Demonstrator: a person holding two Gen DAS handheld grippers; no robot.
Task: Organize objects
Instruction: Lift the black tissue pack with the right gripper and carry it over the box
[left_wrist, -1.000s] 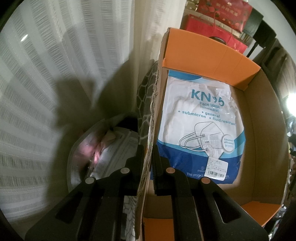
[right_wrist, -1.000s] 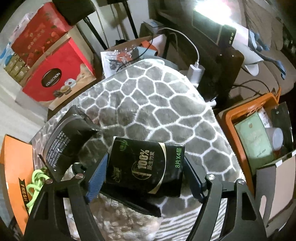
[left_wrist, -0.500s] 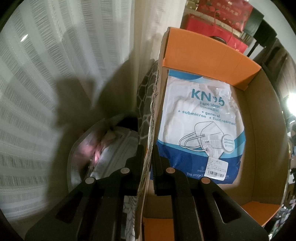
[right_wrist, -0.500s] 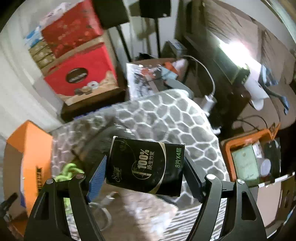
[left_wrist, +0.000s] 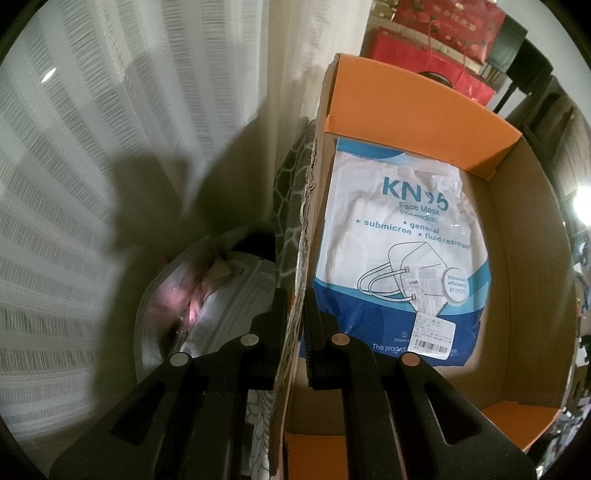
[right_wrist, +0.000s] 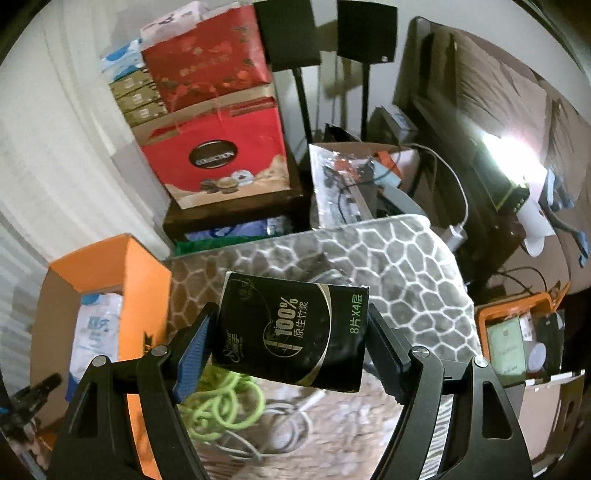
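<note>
Carrying: the right gripper (right_wrist: 290, 345) has its two fingers pressed against the short sides of a black tissue pack (right_wrist: 291, 334), which hangs clear of the patterned grey blanket (right_wrist: 402, 269) in the centre of the right wrist view.
Bracing: the left gripper (left_wrist: 295, 317) is pinched onto the torn side wall of the orange cardboard box (left_wrist: 413, 99), one finger inside and one outside, nearly closed on the card.
Box contents: a KN95 mask packet (left_wrist: 395, 254) lies flat on the floor of the box, filling most of it.
Box in right view: at the lower left of the frame, well apart from the pack.
Doing it well: probably swing the pack left over the box rim, lower it onto the mask packet before letting go, and keep the wall held so the box cannot slide.
Risk: the soft pack may twist between the fingers; a green cord (right_wrist: 225, 406) lies coiled below it.
</note>
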